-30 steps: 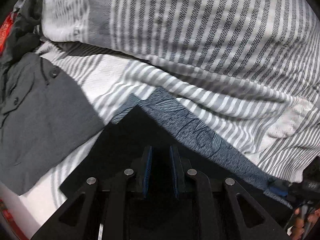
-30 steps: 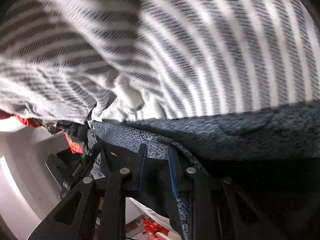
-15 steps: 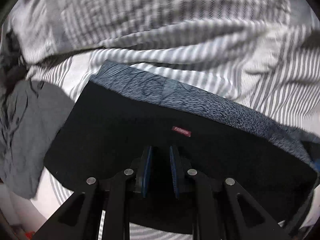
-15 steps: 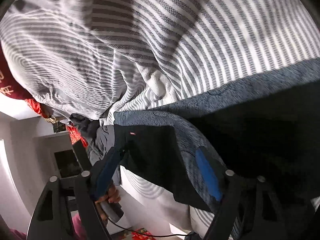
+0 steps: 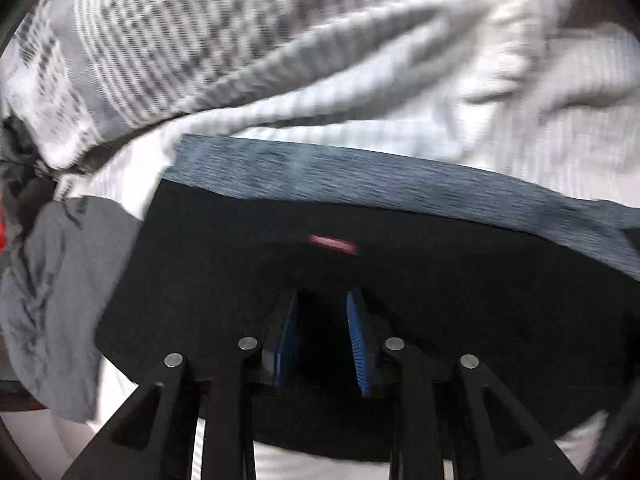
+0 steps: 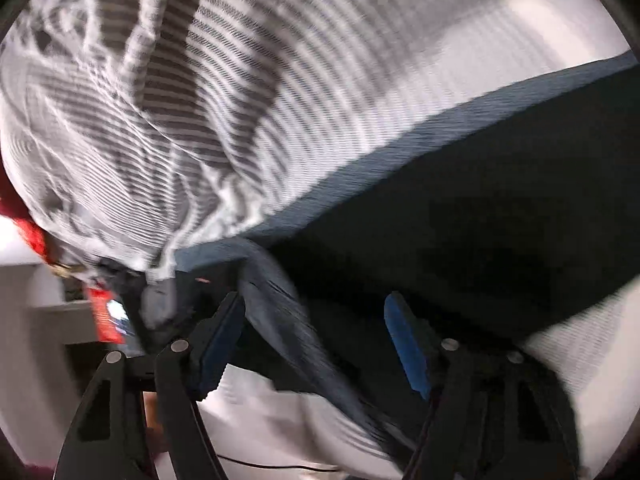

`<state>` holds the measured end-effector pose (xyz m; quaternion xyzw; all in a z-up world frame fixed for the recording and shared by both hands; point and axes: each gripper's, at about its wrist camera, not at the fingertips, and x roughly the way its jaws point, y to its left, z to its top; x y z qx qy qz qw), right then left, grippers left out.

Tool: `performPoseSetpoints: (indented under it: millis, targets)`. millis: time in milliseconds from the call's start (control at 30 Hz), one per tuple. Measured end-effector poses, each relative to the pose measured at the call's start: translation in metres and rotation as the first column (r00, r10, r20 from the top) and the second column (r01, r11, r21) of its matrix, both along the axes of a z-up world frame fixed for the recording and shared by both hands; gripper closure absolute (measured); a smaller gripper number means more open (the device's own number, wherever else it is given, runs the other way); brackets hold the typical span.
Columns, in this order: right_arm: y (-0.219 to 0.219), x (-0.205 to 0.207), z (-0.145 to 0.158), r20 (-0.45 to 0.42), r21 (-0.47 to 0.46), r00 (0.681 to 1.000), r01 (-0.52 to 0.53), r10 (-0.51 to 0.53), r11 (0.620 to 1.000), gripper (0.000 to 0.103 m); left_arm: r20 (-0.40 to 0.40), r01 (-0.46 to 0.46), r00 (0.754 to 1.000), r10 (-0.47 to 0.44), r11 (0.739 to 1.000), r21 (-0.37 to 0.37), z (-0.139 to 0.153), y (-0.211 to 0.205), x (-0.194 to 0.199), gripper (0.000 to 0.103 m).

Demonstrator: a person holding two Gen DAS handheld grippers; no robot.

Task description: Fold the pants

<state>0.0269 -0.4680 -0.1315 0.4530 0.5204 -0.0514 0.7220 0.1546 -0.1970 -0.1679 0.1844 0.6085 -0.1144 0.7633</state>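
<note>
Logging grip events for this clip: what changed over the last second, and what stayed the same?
The right gripper, clamped on the pants a second ago, has opened and let go. The pants went from bunched to spread flat on the striped bedding, grey-blue band along the far edge. The left gripper stays closed on the near edge. The grey shirt remains at left.
</note>
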Motion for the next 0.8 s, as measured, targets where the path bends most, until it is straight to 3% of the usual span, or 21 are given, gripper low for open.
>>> performPoseSetpoints:
  millis: [167,367,600,800]
  targets:
    - [0.013,-0.068,0.005,-0.063,-0.094,0.998,0.025,-0.031,0.995,0.025,-0.047,0.161,0.985,-0.166,0.982,-0.099,0.021,-0.049,-0.069,0.075]
    - [0.03,-0.185,-0.008,-0.123,-0.055,0.967,0.218,-0.224,0.974,0.025,-0.09,0.325,0.934,-0.347,0.925,-0.195,0.026,-0.094,-0.152,0.075]
    - [0.054,-0.301,-0.039,-0.166,-0.006,0.893,0.422,-0.417,0.906,0.025,-0.101,0.424,0.886,-0.452,0.88,-0.213,0.02,-0.123,-0.212,0.075]
    - [0.069,-0.334,-0.09,-0.178,0.086,0.865,0.489,-0.469,0.868,0.025,-0.097,0.469,0.865,-0.492,0.862,-0.191,0.01,-0.128,-0.234,0.075]
